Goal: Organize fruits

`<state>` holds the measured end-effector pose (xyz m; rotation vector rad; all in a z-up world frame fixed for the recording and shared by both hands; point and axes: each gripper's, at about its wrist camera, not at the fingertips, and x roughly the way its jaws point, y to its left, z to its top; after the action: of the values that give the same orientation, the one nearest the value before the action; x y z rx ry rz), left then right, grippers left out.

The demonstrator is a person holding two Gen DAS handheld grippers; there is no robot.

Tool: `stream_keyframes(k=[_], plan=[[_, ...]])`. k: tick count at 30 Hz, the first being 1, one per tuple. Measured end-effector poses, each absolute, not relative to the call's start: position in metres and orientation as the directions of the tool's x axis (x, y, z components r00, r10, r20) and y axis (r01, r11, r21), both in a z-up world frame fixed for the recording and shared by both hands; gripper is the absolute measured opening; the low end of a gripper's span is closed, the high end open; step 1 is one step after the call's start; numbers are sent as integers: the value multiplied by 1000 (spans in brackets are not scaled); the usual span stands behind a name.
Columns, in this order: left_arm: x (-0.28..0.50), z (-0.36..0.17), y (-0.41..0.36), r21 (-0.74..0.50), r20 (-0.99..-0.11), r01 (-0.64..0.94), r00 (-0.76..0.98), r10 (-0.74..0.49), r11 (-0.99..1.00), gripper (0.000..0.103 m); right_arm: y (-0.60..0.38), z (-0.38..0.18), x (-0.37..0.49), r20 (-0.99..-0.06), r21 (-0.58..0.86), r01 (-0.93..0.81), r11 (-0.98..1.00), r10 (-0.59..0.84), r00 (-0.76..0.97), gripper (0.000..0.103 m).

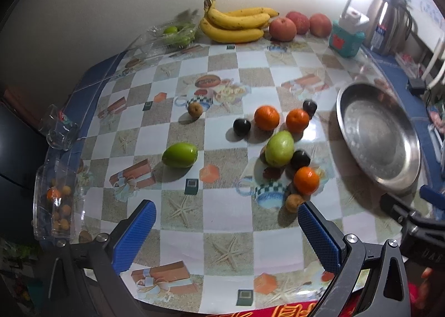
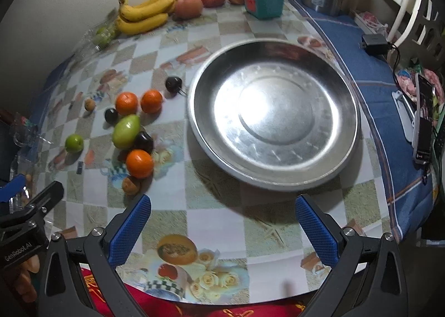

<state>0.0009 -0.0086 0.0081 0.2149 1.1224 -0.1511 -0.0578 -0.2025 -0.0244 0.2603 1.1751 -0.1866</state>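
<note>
A round steel plate (image 2: 328, 166) lies bare on the checked tablecloth, straight ahead of my open right gripper (image 2: 222, 205). Left of the plate (image 1: 361, 155) lie loose fruits: three oranges (image 1: 306, 180), dark plums (image 1: 241, 126), two green mangoes (image 1: 279, 148) (image 1: 180, 155) and small brown fruits (image 1: 294, 203). My left gripper (image 1: 226, 209) is open above the table's near edge, its right pad beside the nearest brown fruit. Both grippers hold nothing. In the right wrist view the nearest orange (image 2: 139, 159) sits beyond the left finger.
Bananas (image 1: 233, 23) and three peaches (image 1: 282, 28) line the back wall, beside a teal appliance (image 1: 346, 38) and a steel flask (image 1: 388, 26). Clear plastic boxes (image 1: 54, 205) stand at the left edge. A phone (image 2: 424, 119) and a charger (image 2: 374, 42) lie on the blue cloth at right.
</note>
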Motion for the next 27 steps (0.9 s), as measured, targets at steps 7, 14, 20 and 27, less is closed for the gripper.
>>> stream_keyframes(k=[7,14,20,27], plan=[[25,34,-5,-7,-898,154,435,-74,988,103,-187,-3,-39,-907,118,221,968,14,421,103],[47,33,28,-101,-892,-54,448,-67,993,103,-178,-11,-18,-918,143,204,968,53,393,103],[56,10,43,-63,-906,-136,424,0,989,103,-168,-30,-6,-935,162,203,966,84,345,103],[66,-13,49,-42,-922,-170,386,28,985,103,-155,-44,15,-946,160,195,968,94,310,101]])
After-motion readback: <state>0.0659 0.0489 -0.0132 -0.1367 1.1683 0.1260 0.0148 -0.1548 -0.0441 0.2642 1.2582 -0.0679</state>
